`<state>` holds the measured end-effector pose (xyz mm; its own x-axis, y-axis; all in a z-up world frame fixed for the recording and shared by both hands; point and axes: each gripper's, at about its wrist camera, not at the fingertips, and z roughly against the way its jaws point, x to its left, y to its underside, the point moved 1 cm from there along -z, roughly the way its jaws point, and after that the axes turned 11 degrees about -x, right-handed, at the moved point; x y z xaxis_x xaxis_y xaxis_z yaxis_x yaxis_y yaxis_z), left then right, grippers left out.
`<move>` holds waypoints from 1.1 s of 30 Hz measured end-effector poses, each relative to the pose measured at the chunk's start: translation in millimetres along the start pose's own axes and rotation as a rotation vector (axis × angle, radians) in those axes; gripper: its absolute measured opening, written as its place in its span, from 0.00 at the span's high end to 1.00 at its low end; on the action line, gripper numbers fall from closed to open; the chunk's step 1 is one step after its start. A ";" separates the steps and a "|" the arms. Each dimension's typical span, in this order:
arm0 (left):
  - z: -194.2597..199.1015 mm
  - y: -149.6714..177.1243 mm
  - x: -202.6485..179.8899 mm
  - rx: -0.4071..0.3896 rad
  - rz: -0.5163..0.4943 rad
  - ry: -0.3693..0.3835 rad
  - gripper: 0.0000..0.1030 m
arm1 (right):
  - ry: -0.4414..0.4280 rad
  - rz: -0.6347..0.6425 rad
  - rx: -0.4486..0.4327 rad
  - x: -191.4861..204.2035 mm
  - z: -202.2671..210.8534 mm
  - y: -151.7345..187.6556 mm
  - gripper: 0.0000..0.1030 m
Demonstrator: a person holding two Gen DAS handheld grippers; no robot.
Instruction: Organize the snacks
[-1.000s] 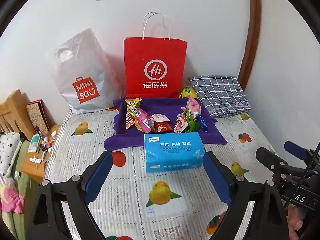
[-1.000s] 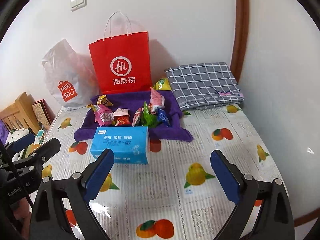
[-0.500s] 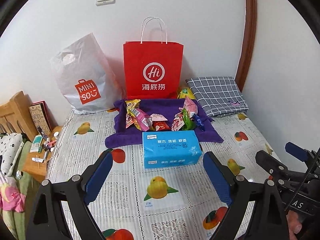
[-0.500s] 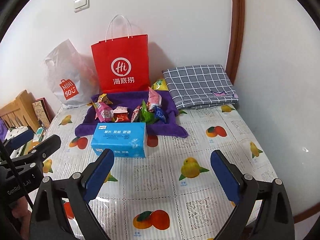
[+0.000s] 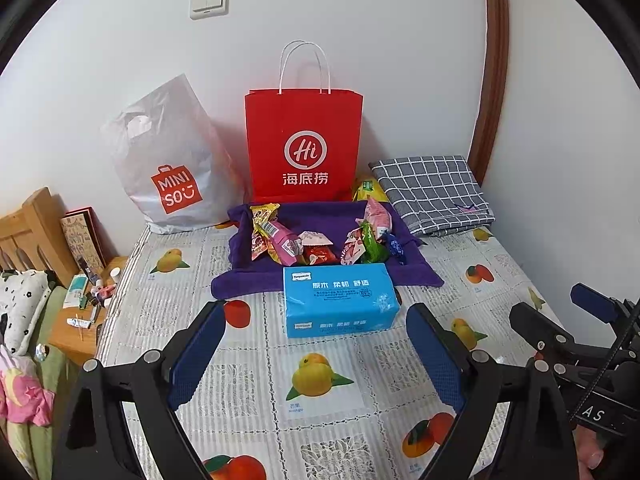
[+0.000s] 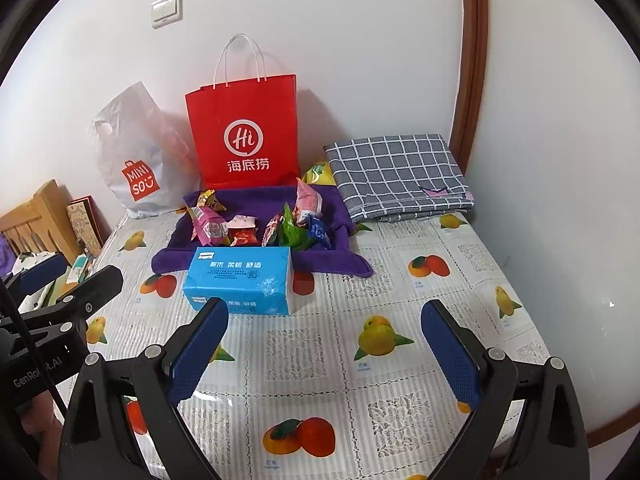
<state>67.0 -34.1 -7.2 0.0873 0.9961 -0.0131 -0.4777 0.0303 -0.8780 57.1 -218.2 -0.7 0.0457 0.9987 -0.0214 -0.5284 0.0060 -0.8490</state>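
Several snack packets point(image 5: 316, 236) point(image 6: 260, 220) lie in a heap on a purple towel point(image 5: 320, 216) point(image 6: 256, 200) at the far side of the table. A blue tissue pack point(image 5: 338, 300) point(image 6: 240, 280) sits on the towel's near edge. A red paper bag point(image 5: 303, 144) point(image 6: 244, 132) stands upright behind the towel against the wall. My left gripper point(image 5: 316, 352) hangs open above the tablecloth, short of the tissue pack, nothing between its fingers. My right gripper point(image 6: 324, 348) is open too, to the right of the pack, empty.
A white plastic shopping bag point(image 5: 168, 160) point(image 6: 132, 160) leans on the wall left of the red bag. A folded grey checked cloth point(image 5: 432, 192) point(image 6: 396, 176) lies far right, a yellow packet point(image 5: 366, 188) beside it. A wooden side shelf with small items point(image 5: 80, 300) stands at the left edge.
Both grippers have drawn back a little from the towel, so the tissue pack and bags look slightly smaller and lower in view. Both stay open.
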 end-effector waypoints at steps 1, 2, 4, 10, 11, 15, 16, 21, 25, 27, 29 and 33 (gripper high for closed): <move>0.5 -0.2 -0.1 0.001 0.000 -0.001 0.11 | 0.001 0.001 0.000 -0.1 -0.2 -0.2 0.07; 0.9 -0.4 -0.2 0.001 0.000 0.000 0.11 | 0.001 0.002 -0.001 -0.1 -0.2 -0.1 0.07; 1.3 -0.5 -0.8 0.000 -0.002 0.001 0.11 | 0.000 0.001 0.000 -0.1 -0.2 0.1 0.07; 2.6 -2.3 0.2 -0.005 -0.001 -0.003 0.11 | 0.001 0.003 0.000 -0.3 -0.4 -0.2 0.07; 2.8 -2.4 0.5 -0.006 0.000 -0.003 0.11 | 0.001 0.003 0.000 -0.4 -0.4 -0.1 0.07; 2.8 -2.6 1.0 -0.007 0.000 -0.004 0.11 | 0.001 0.003 0.000 -0.3 -0.5 0.0 0.07; 2.7 -2.7 1.1 -0.006 -0.001 -0.003 0.11 | 0.000 0.004 0.000 -0.6 -0.6 0.0 0.07; 3.1 -2.3 1.7 -0.004 0.000 -0.006 0.11 | 0.001 0.003 0.000 -0.7 -0.4 0.0 0.07; 2.9 -2.0 1.5 -0.004 0.000 -0.006 0.11 | 0.001 0.002 0.000 -1.2 -0.7 -0.2 0.07; 2.9 -2.0 1.5 -0.002 0.000 -0.007 0.11 | 0.000 0.002 0.001 -1.4 -1.0 -0.2 0.07; 3.7 -1.4 1.2 -0.003 -0.002 -0.008 0.11 | 0.001 0.001 0.001 -1.3 -1.1 -0.2 0.07; 2.9 -1.4 1.3 -0.003 -0.001 -0.006 0.11 | -0.001 0.000 0.001 -0.4 -1.1 -0.2 0.07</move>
<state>65.3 -32.6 -4.6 0.0825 0.9965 -0.0090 -0.4752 0.0314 -0.8793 58.1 -218.7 -1.2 0.0448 0.9988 -0.0203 -0.5291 0.0065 -0.8485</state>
